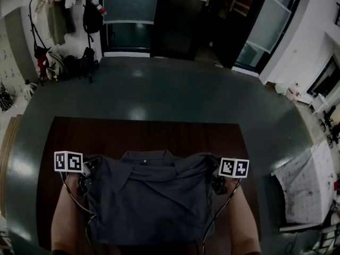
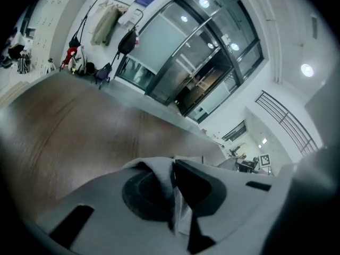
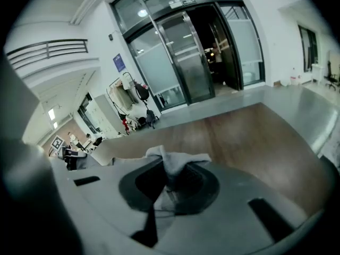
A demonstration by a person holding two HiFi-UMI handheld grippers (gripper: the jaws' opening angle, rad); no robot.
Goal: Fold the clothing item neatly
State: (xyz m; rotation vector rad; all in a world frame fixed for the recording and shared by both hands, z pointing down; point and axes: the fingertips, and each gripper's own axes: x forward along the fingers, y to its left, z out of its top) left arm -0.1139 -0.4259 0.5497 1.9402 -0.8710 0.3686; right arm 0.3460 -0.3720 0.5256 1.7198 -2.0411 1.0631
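Note:
A dark grey shirt (image 1: 146, 201) hangs spread between my two grippers over the near part of the brown table (image 1: 154, 134), its collar near the top middle. My left gripper (image 1: 87, 170) is shut on the shirt's left upper edge, and grey cloth (image 2: 162, 182) shows pinched between its jaws. My right gripper (image 1: 215, 178) is shut on the right upper edge, with a bunch of cloth (image 3: 172, 166) sticking out between the jaws. The shirt's lower part is hidden below the picture's edge.
The table's far half is bare wood (image 2: 69, 126). Beyond it lies a grey floor (image 1: 175, 89), a coat rack with bags (image 1: 64, 31) at the far left, and glass doors (image 1: 159, 15) at the back. A white speckled sheet (image 1: 308, 182) lies at the right.

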